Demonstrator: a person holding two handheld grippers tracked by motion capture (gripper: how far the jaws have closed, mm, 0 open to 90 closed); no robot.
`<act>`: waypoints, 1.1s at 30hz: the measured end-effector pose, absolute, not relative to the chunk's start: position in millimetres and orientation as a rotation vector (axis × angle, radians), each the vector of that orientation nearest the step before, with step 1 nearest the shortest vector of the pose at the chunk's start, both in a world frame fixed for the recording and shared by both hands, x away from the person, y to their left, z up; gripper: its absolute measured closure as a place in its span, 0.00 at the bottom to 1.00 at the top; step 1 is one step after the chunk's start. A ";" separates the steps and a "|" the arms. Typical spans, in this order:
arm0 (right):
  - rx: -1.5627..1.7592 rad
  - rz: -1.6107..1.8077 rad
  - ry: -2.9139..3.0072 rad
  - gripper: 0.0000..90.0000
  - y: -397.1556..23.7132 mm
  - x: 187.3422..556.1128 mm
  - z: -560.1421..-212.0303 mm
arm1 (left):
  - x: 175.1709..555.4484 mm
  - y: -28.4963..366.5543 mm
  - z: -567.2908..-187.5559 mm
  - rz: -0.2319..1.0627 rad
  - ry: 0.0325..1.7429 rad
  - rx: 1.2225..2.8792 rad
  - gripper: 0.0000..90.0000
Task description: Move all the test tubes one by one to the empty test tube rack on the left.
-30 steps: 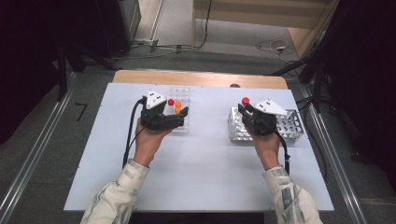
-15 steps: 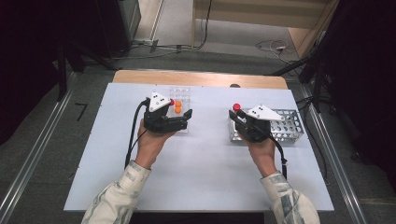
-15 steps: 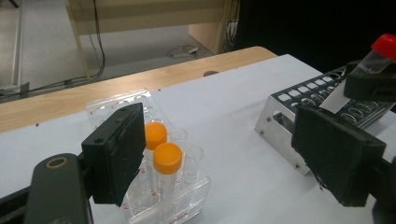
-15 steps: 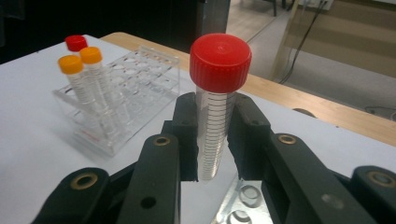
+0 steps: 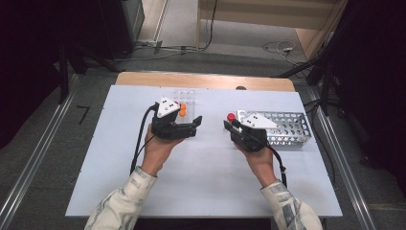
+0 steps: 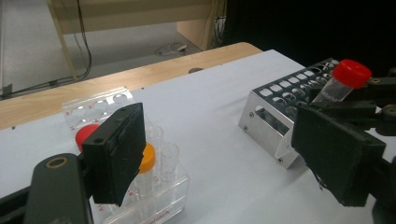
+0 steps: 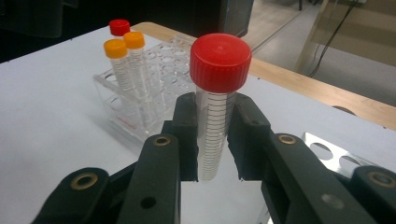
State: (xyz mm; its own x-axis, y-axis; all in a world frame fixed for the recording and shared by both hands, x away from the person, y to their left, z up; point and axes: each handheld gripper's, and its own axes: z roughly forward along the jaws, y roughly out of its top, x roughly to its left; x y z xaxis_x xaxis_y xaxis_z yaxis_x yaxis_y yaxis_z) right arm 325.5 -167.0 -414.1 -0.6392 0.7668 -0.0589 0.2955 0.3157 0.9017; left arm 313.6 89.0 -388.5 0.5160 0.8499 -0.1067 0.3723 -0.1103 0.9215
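My right gripper point(image 7: 215, 140) is shut on a clear graduated tube with a red cap point(image 7: 218, 88), held upright. In the high view this gripper point(image 5: 231, 124) hovers left of the metal rack point(image 5: 287, 128), the red-capped tube point(image 5: 231, 116) sticking up from it. My left gripper point(image 5: 195, 127) is open beside the clear plastic rack point(image 5: 187, 98), its wide-apart pads point(image 6: 116, 158) holding nothing. The clear rack point(image 7: 140, 112) holds two orange-capped tubes point(image 7: 115, 48) and one red-capped tube point(image 7: 119, 26). In the left gripper view the held tube point(image 6: 348, 74) shows at the right.
The metal rack point(image 6: 280, 100) with rows of holes stands on the right of the white tabletop point(image 5: 206, 182). A wooden strip point(image 5: 206, 80) runs along the table's far edge. Black cables trail from both grippers toward the person's sleeves.
My right gripper has carried the red-capped tube leftward, off the metal rack toward the table's middle. The left gripper has stayed about where it was.
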 end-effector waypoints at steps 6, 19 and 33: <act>0.925 1.291 2.127 0.79 -160.6 322.4 -418.4 | 311.1 82.9 -390.4 0.547 1.028 1.714 0.20; 0.888 1.286 2.183 0.79 -147.1 315.2 -427.0 | 307.8 73.4 -394.2 0.517 1.004 1.731 0.19; 0.846 1.282 2.250 0.79 -129.4 309.2 -437.8 | 304.5 59.1 -402.1 0.457 0.960 1.770 0.28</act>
